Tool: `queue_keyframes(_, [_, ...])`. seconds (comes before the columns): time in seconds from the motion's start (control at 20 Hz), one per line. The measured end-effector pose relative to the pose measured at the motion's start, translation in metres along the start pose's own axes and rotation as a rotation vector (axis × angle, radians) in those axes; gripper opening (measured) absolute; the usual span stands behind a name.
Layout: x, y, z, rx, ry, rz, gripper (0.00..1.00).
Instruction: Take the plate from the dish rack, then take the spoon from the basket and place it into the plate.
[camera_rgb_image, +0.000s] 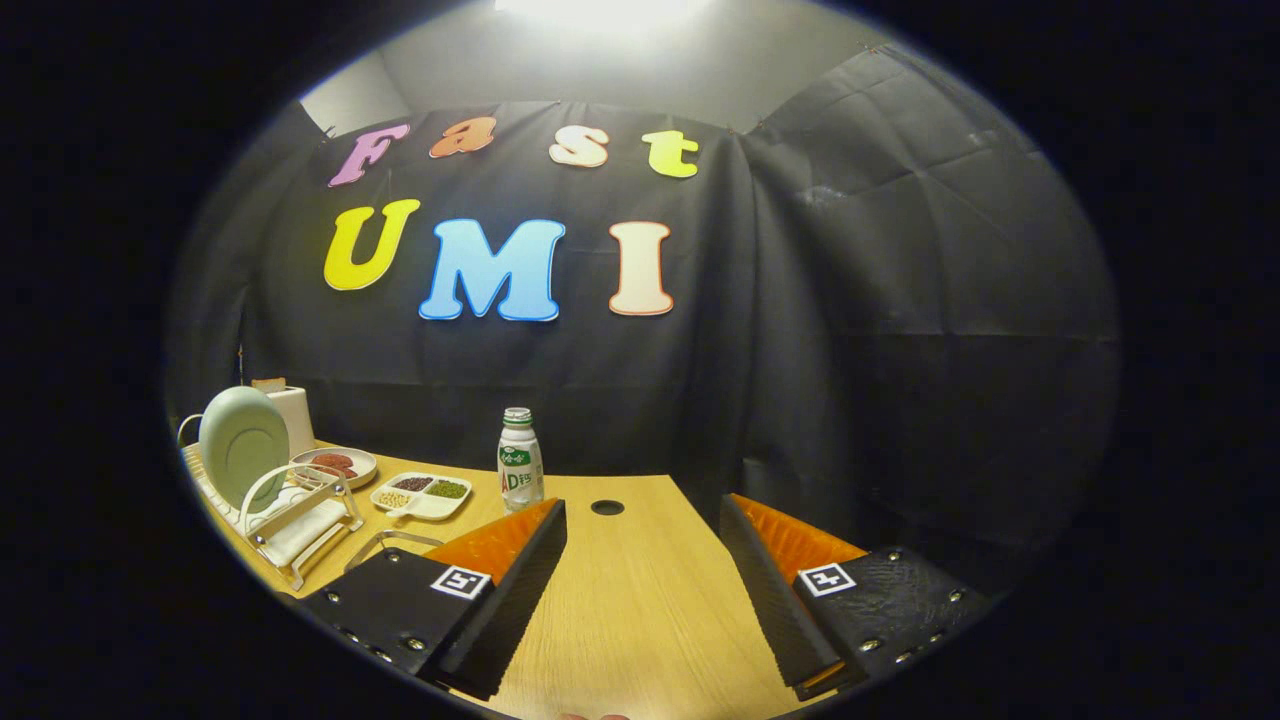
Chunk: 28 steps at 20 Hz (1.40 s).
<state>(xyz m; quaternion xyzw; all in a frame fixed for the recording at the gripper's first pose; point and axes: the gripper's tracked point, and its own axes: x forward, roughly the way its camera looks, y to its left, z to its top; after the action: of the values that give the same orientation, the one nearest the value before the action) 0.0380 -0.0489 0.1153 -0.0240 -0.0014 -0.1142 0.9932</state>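
Note:
A pale green plate (243, 443) stands on edge in the white dish rack (290, 515), well off to the left of my fingers. My gripper (640, 520) is open above the wooden table (640, 610), with nothing between its fingers. A thin wire rim, perhaps the basket (390, 541), pokes out just behind the left finger (520, 555). The spoon is hidden from me.
A small white bottle (520, 460) with a green label stands ahead of the left finger. Left of it lie a divided white tray of beans (422, 494) and a small dish of reddish food (336, 464). A round cable hole (607, 507) sits in the table ahead.

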Motion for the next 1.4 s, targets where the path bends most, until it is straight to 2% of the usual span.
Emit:
queue_keyframes(0.2, [-0.046,0.016,0.046,-0.016,-0.002,0.023,0.96])
queue_keyframes(0.5, [-0.106,0.086,0.110,-0.016,-0.058,0.181,0.96])
queue_keyframes(0.75, [-0.136,0.165,0.137,-0.007,-0.080,0.294,0.96])
queue_keyframes(1.0, [-0.135,0.249,0.128,-0.006,-0.005,0.326,0.96])
queue_keyframes(1.4, [-0.086,0.358,0.101,0.115,0.118,0.309,0.96])
